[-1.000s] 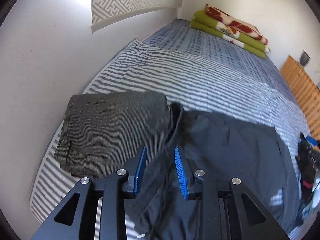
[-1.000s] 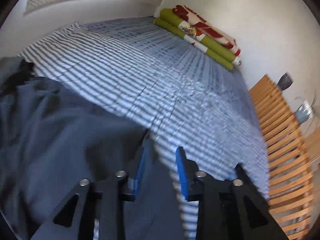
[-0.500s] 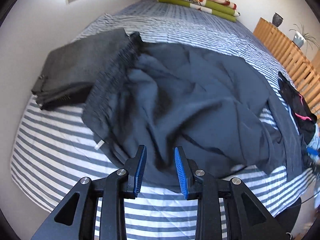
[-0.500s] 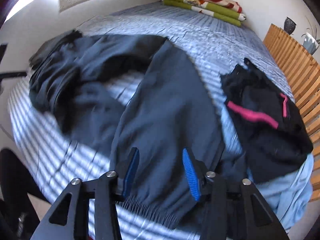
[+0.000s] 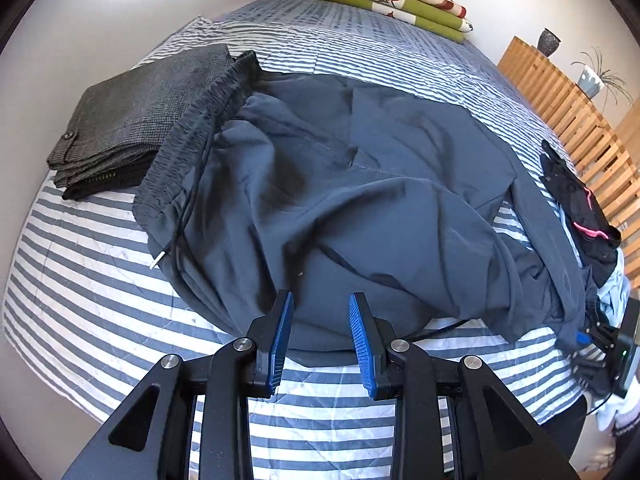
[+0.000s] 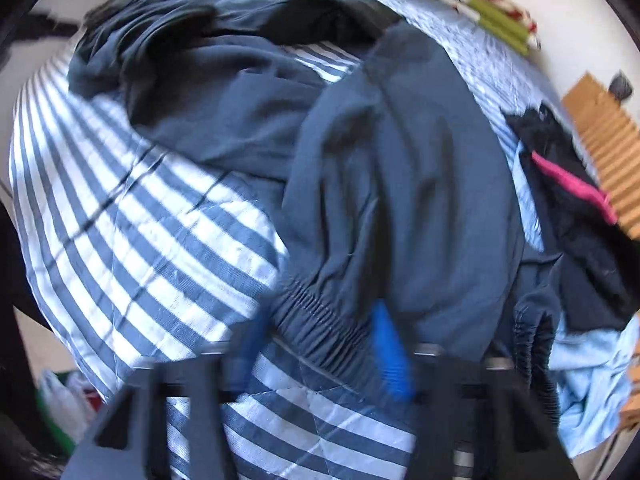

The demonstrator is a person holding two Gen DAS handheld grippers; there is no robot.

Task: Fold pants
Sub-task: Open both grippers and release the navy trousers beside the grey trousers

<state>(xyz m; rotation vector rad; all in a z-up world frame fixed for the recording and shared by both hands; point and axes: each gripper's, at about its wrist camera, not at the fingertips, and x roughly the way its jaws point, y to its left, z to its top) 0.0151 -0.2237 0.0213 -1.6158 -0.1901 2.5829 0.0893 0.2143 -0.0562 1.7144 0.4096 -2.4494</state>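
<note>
- Crumpled dark navy pants [image 5: 340,184] spread across the blue-and-white striped bed cover [image 5: 100,280], elastic waistband beside a folded grey woven garment [image 5: 132,120] seen only from the left wrist.
- Left gripper [image 5: 320,332] partly spread over the near edge of the pants, nothing pinched between the blue pads.
- Right gripper [image 6: 320,344], blurred, closing around a gathered elastic leg cuff [image 6: 320,320]; contact of pads impossible to tell.
- Black garment with pink trim [image 6: 568,184] just beside the pants, larger in the right view.
</note>
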